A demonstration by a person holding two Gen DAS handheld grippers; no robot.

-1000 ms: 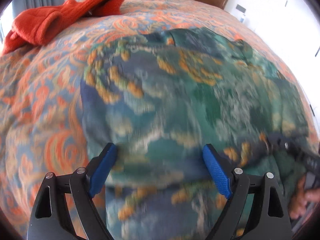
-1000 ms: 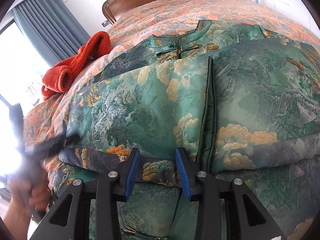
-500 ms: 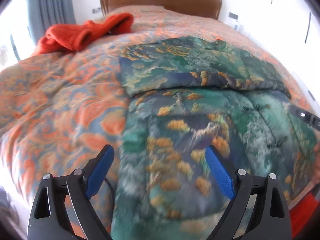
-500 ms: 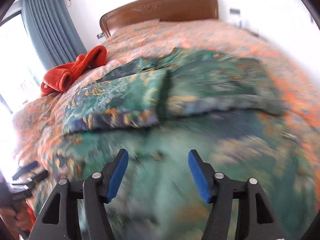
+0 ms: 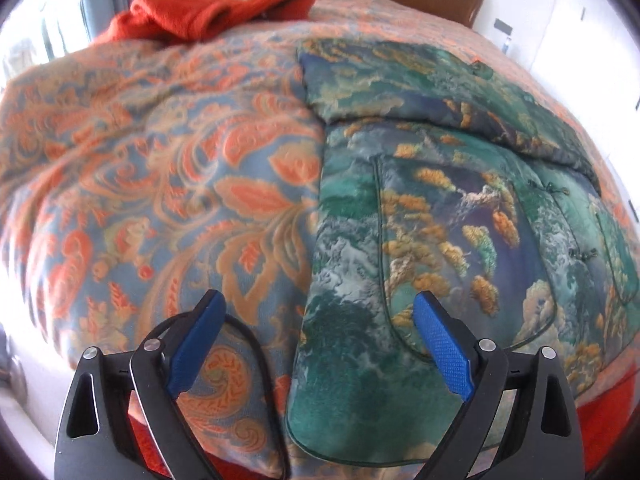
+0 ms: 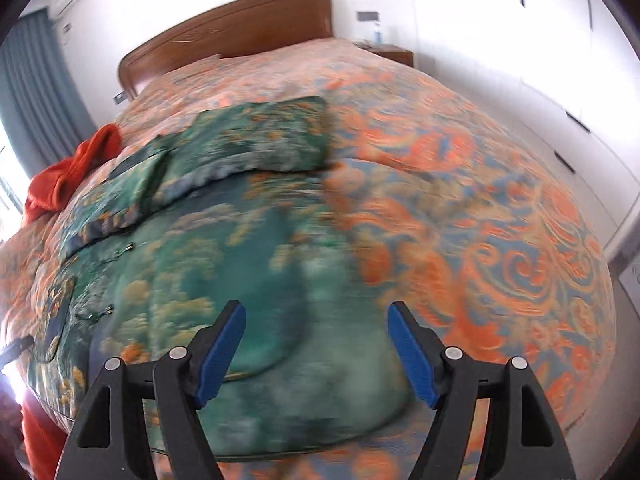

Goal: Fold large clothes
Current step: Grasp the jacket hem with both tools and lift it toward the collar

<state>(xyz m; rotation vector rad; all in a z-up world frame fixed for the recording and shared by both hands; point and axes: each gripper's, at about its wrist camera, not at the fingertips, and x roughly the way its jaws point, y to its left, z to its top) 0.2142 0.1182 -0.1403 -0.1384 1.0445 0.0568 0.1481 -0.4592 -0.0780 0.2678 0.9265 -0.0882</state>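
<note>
A large green padded jacket (image 5: 440,240) with a gold and blue landscape print lies flat on the bed, its sleeves folded in across the upper part. It also shows in the right wrist view (image 6: 240,248), blurred. My left gripper (image 5: 316,344) is open and empty above the jacket's lower left hem corner. My right gripper (image 6: 316,348) is open and empty above the jacket's lower right hem corner.
The bed carries an orange and blue patterned quilt (image 5: 160,180), which also shows in the right wrist view (image 6: 480,220). An orange-red garment (image 5: 216,12) lies bunched near the wooden headboard (image 6: 240,36). White wardrobes (image 6: 560,60) stand to the right. Blue curtains (image 6: 32,92) hang at the left.
Both grippers have let go of the folded sleeves, opened, and pulled back toward the foot of the bed. Each now hangs over a hem corner.
</note>
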